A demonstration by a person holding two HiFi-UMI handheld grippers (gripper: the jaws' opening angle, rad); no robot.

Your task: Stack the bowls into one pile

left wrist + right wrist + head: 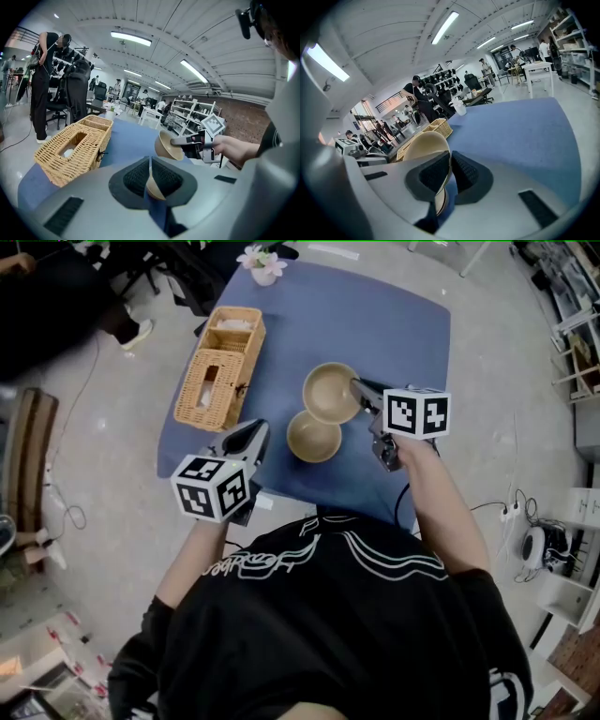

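Observation:
Two tan bowls are on view over the blue table [403,324]. One bowl [313,437] rests on the table near its front edge. The other bowl [328,393] is lifted and tilted just behind it, with my right gripper [357,386] shut on its right rim. In the right gripper view that rim [423,143] is pinched between the pads. My left gripper [262,430] hovers a little left of the resting bowl, not touching it, its jaws together and empty. In the left gripper view the resting bowl [157,190] shows through the gap behind the jaws, and the lifted bowl [165,145] is further ahead.
A wicker basket [221,367] stands on the left part of the table. A small vase of flowers [263,263] sits at the far edge. Around the table is open floor with cables, and people and shelves are far off.

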